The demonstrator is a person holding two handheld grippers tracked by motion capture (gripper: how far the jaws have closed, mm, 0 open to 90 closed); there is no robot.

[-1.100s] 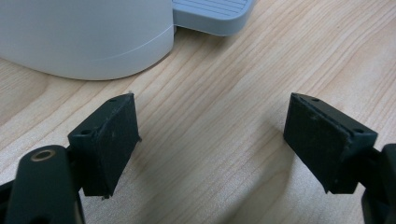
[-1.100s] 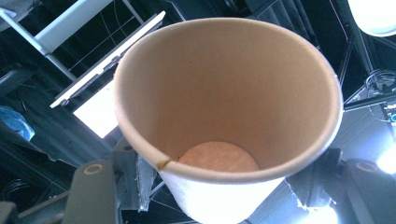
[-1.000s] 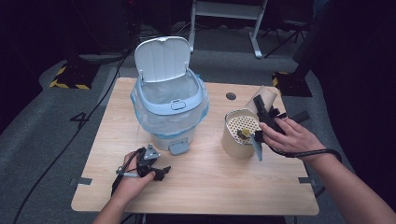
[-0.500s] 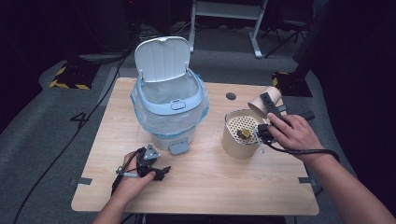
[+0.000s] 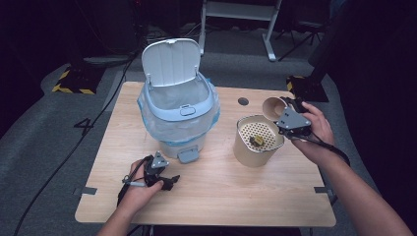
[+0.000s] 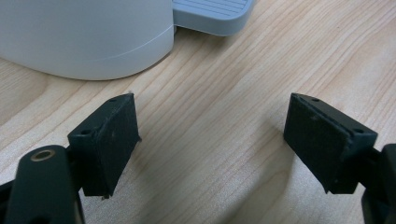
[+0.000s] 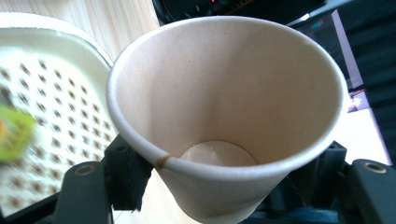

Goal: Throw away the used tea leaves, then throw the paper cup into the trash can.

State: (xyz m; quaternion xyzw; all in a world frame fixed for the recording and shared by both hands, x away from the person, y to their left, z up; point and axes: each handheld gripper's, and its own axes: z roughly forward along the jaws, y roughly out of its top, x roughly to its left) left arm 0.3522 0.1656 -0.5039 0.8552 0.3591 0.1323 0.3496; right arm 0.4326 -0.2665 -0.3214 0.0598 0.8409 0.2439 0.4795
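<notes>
The right gripper (image 7: 224,186) is pinching a plain beige paper cup (image 7: 229,107) between its fingers, tipped on its side above the bench's right edge, just beside the tan cylindrical strainer bucket (image 5: 255,147). The cup is looking empty, so emptying seems done and binning remains. The left gripper (image 6: 212,140) is resting, fingers spread and empty, near the front-left corner. The open pale-blue pedal bin (image 5: 179,110) is standing well apart, the bucket between.

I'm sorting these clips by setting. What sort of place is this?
Probably a lab or studio set up for recording, not a home: a lone wooden table on grey floor in a dark room, hazard-striped tape on the floor, cables trailing across it, and a metal stand behind.
</notes>
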